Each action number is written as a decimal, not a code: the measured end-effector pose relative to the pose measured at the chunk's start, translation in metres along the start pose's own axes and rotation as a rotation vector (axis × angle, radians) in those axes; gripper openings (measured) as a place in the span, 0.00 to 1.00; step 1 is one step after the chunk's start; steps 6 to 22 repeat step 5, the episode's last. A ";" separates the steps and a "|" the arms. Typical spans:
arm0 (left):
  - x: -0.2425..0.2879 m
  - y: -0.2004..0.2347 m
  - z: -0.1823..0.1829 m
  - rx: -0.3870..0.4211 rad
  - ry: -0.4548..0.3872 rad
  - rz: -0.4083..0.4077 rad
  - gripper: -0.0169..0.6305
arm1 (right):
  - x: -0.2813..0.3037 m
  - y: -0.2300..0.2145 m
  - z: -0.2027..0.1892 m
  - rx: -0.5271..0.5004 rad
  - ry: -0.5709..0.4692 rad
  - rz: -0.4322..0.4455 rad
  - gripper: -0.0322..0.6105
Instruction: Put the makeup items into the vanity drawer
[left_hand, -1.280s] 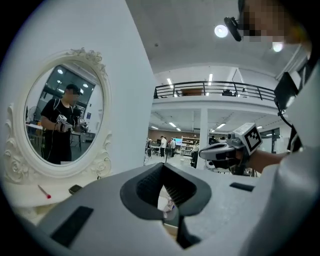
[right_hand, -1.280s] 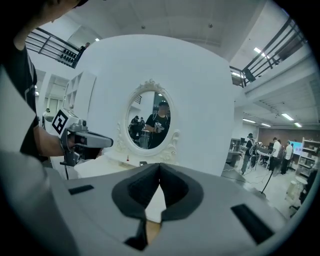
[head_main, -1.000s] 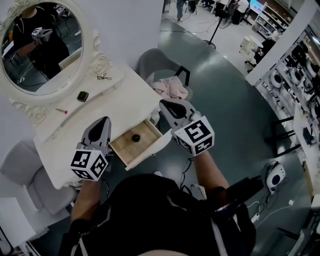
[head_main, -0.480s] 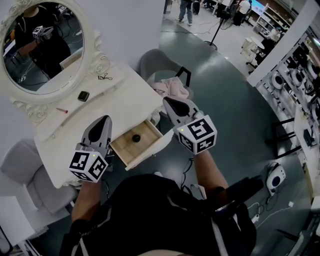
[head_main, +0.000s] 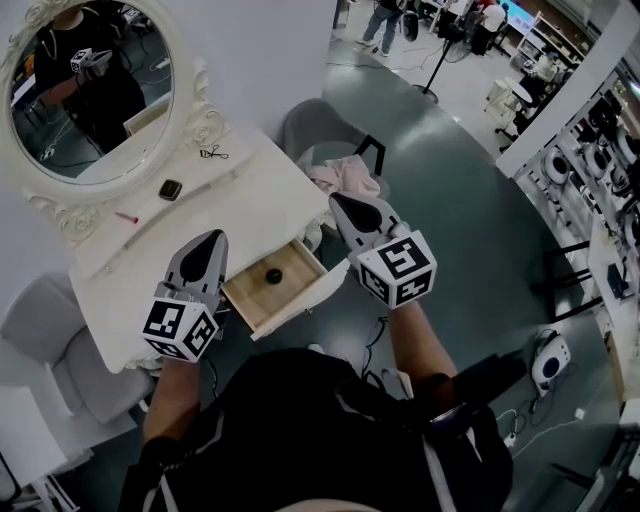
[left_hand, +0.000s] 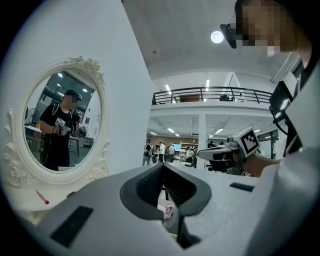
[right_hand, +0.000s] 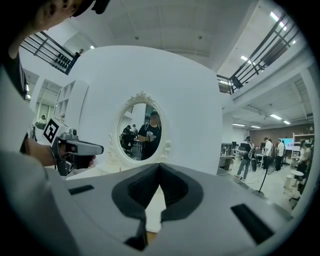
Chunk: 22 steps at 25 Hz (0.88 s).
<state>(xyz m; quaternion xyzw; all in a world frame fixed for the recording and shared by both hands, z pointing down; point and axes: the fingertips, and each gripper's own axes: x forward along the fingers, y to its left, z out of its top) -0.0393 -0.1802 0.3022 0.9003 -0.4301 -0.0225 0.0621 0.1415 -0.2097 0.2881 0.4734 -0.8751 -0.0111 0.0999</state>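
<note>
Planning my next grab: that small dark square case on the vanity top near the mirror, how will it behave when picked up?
The case looks flat and low, so it probably won't roll or tip. It looks smooth and hard, so it may be slippery. It lies flush on the vanity top, so pinching its edges could be awkward.

White vanity (head_main: 262, 205), dark compact (head_main: 170, 189), red stick (head_main: 125, 217), perhaps eyelash curler (head_main: 210, 152)

Drawer (head_main: 255, 298) open, small black round item (head_main: 272, 275) inside. Left claw (head_main: 210, 240) at drawer's 10 o'clock, right claw (head_main: 338, 202) at 1 o'clock. Compact (head_main: 171, 189) on tabletop (head_main: 240, 200).
</note>
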 end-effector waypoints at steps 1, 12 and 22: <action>-0.001 0.001 -0.001 -0.005 0.004 0.002 0.03 | -0.001 0.001 0.000 0.001 -0.001 0.001 0.06; -0.006 0.001 -0.008 -0.027 0.042 0.003 0.03 | -0.004 0.004 -0.001 0.001 -0.003 0.002 0.06; -0.006 0.001 -0.008 -0.027 0.042 0.003 0.03 | -0.004 0.004 -0.001 0.001 -0.003 0.002 0.06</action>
